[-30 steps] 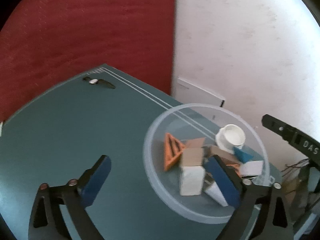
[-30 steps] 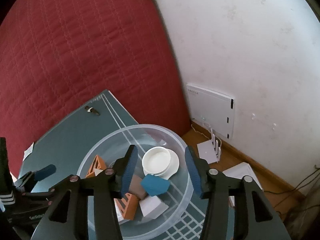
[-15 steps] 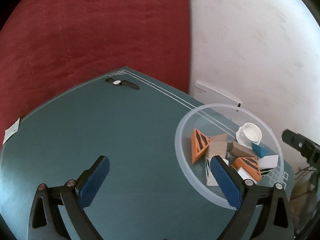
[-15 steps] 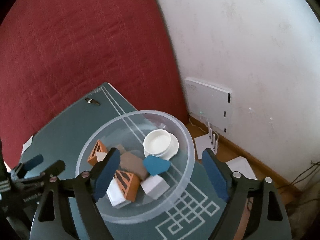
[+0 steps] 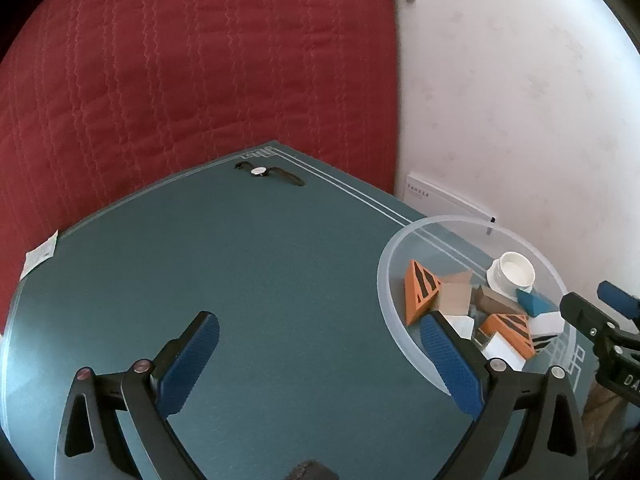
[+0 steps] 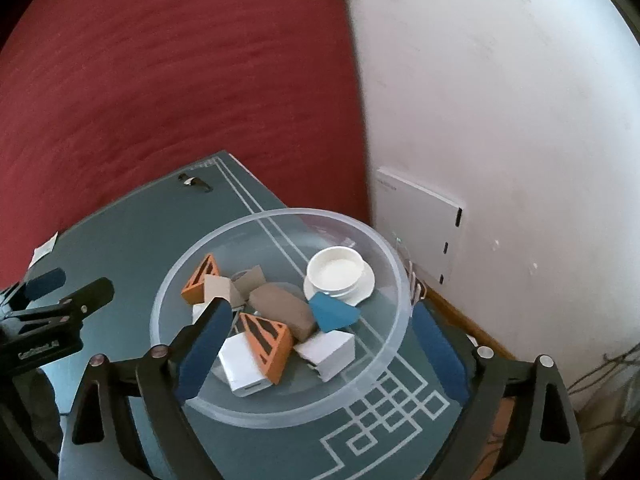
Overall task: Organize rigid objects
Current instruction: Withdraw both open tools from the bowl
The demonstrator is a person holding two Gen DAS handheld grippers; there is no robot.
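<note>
- Two orange wedges [image 6: 267,339], white boxes, a blue block [image 6: 333,312] and a white cup [image 6: 335,268] lie in the clear bowl [image 6: 394,280], centre frame, on the green surface [image 5: 260,280].
- Right gripper [image 6: 320,340] has just been opening; jaws wide apart, straddling the bowl's near rim, gripping nothing.
- Left gripper [image 5: 320,340] spread apart, empty, over bare surface.
- A wristwatch [image 5: 266,171] lies near the far edge.
</note>
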